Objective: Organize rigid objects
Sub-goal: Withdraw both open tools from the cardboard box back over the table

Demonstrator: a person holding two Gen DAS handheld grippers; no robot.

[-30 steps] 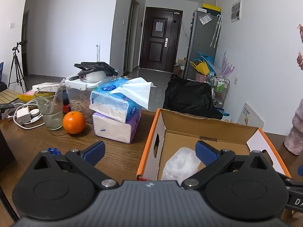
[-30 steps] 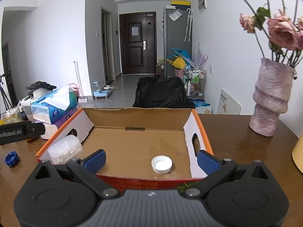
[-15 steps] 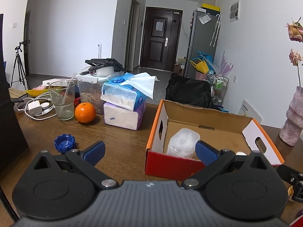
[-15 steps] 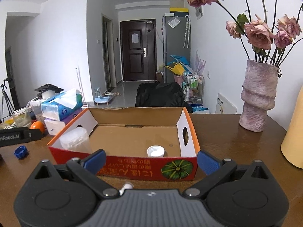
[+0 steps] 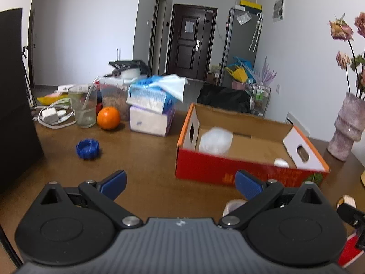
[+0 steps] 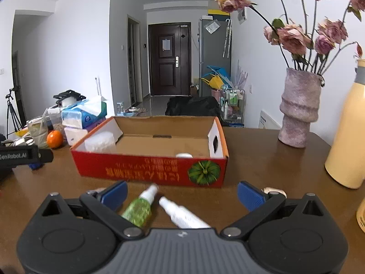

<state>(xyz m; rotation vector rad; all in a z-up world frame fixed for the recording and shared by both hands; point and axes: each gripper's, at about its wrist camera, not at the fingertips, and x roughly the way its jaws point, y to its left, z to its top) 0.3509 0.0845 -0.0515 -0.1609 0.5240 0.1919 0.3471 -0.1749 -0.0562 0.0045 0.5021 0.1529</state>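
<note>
We see the left tongs (image 5: 180,181) spread wide and holding nothing, poised above the brown counter (image 5: 141,159) just short of the cardboard box (image 5: 228,171). The right tongs (image 6: 181,190) are likewise spread and empty, hovering over two small bottles that lie on the counter between their fingers: a green spray bottle (image 6: 139,207) and a white bottle (image 6: 182,214), both on their sides with their nozzles pointing toward the box.

The box has a red front wall printed with a green pumpkin (image 6: 203,170), orange rims and white end flaps with hand holes. Inside it, at the left end, stands a frosted translucent container (image 5: 215,140), blurred in both views, so we take it for a plastic tub without being sure. Near the right end of the box floor lies a white cap (image 6: 183,155).

Well apart to the left of the box, a blue ridged cap (image 5: 88,148) lies on the bare counter. Farther back we see an orange (image 5: 108,118) just beside a glass with a straw (image 5: 83,110), and two stacked tissue packs (image 5: 150,111). To the right of the box stand a pink vase of dried roses (image 6: 298,109) and a pale yellow flask (image 6: 349,137).
</note>
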